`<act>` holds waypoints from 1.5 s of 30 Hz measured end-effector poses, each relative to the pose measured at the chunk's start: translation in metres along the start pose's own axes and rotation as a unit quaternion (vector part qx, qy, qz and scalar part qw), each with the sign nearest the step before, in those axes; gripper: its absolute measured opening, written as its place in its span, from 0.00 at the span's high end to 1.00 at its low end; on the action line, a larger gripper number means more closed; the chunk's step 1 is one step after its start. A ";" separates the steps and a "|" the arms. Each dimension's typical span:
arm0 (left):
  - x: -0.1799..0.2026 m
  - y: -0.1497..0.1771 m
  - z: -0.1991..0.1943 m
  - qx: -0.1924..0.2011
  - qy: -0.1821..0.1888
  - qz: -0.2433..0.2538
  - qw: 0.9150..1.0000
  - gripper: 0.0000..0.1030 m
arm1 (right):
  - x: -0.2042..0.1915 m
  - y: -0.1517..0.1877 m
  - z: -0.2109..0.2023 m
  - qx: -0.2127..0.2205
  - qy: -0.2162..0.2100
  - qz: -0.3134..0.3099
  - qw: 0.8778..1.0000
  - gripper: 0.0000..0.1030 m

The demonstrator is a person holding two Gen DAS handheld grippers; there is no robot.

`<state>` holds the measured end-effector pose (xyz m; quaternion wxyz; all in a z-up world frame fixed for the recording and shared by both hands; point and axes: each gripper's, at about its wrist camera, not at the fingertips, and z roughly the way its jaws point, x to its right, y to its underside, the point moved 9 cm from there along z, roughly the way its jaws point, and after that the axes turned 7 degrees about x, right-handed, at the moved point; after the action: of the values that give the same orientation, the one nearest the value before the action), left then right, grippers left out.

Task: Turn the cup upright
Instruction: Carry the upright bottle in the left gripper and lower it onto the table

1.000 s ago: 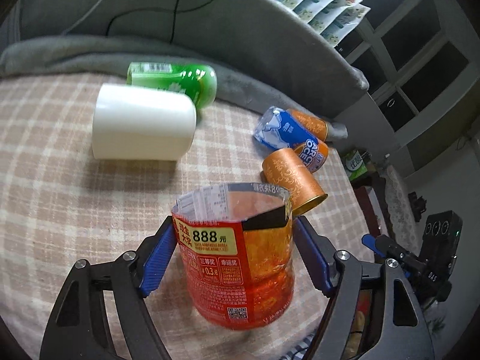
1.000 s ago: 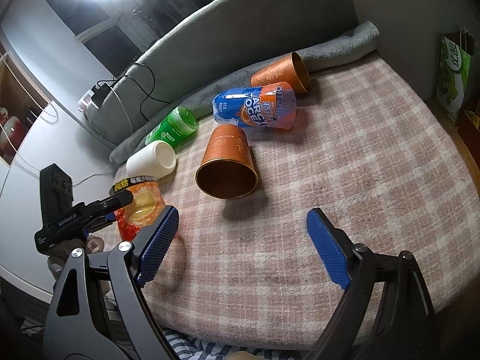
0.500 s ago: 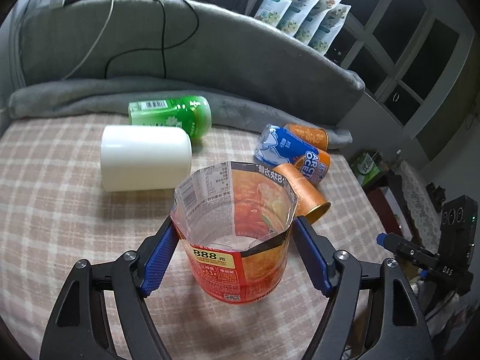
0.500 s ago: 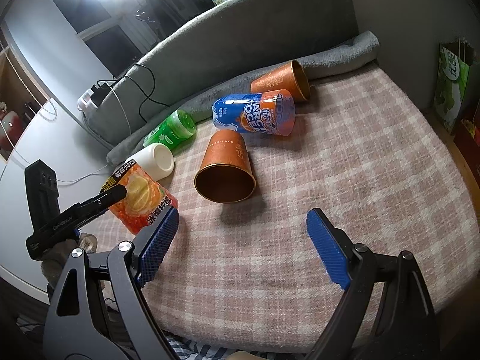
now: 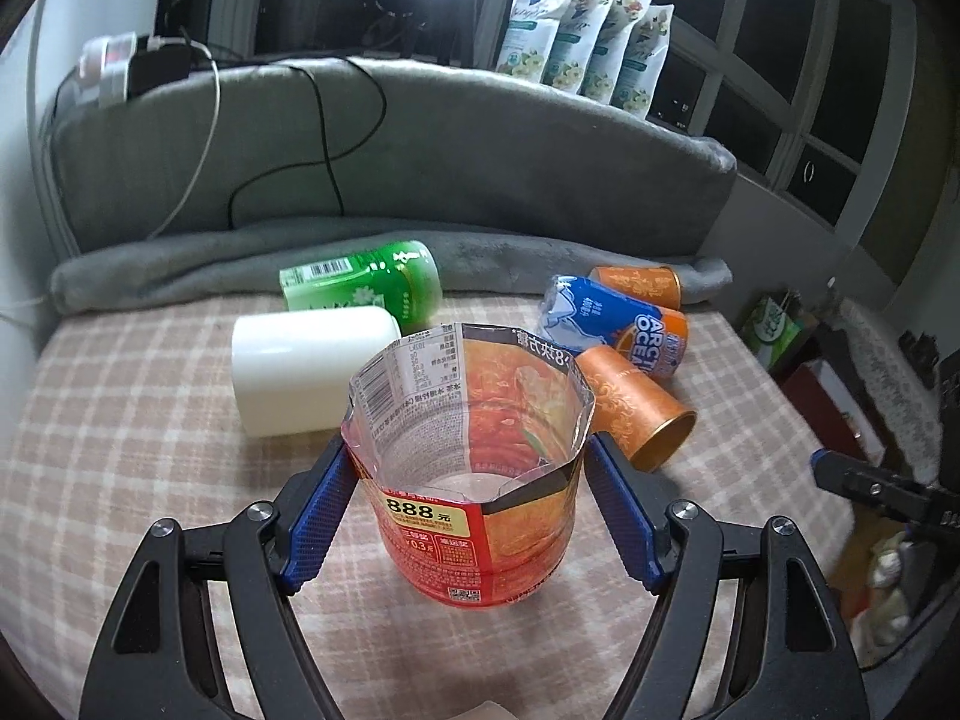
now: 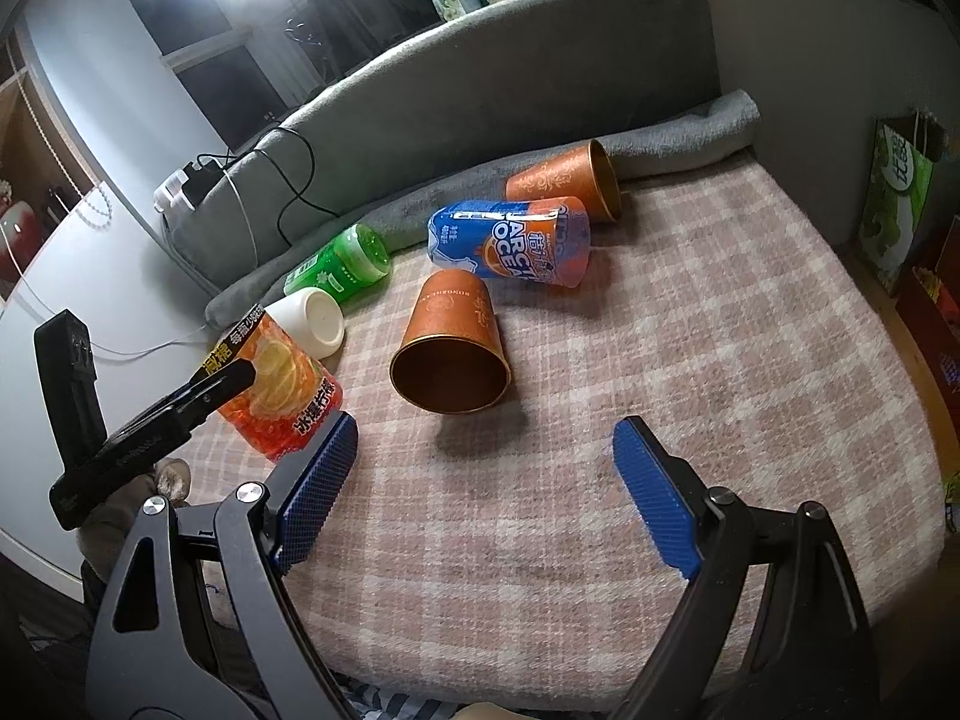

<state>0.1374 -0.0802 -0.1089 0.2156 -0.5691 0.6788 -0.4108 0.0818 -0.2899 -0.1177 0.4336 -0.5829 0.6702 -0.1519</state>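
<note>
My left gripper (image 5: 468, 480) is shut on the red-orange plastic cup (image 5: 474, 480), which stands upright, mouth up, its base on the checked cloth (image 5: 120, 420). The same cup (image 6: 282, 396) shows at the left of the right wrist view, with the left gripper's finger on it. My right gripper (image 6: 486, 480) is open and empty, low over the cloth in front of a copper cup (image 6: 450, 354) lying on its side, mouth toward me.
On their sides lie a white cup (image 5: 306, 378), a green cup (image 5: 366, 291), a blue-orange cup (image 5: 618, 324) and two copper cups (image 5: 636, 408). A grey rolled blanket (image 5: 240, 264) and sofa back close the far side. A green bag (image 6: 894, 204) hangs right.
The left gripper has tilted the red-orange cup upright and lowered it onto the cloth. The right gripper has barely moved.
</note>
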 end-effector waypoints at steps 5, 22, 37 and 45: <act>0.003 0.000 0.003 0.006 -0.004 0.008 1.000 0.25 | 0.000 -0.001 -0.003 0.003 0.002 -0.002 1.000 0.13; 0.031 0.020 0.012 -0.002 0.003 0.064 0.998 0.25 | 0.006 -0.001 -0.004 0.000 0.004 0.007 1.000 0.13; 0.043 0.029 0.007 -0.008 0.013 0.083 0.996 0.24 | 0.005 0.000 -0.004 0.000 0.004 0.007 1.000 0.13; 0.041 0.033 0.006 -0.023 0.030 0.068 0.997 0.24 | 0.002 0.001 -0.004 0.002 0.005 0.001 1.000 0.13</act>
<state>0.1117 -0.1209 -0.1313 0.2101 -0.5136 0.7314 -0.3963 0.0780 -0.2926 -0.1163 0.4319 -0.5809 0.6721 -0.1558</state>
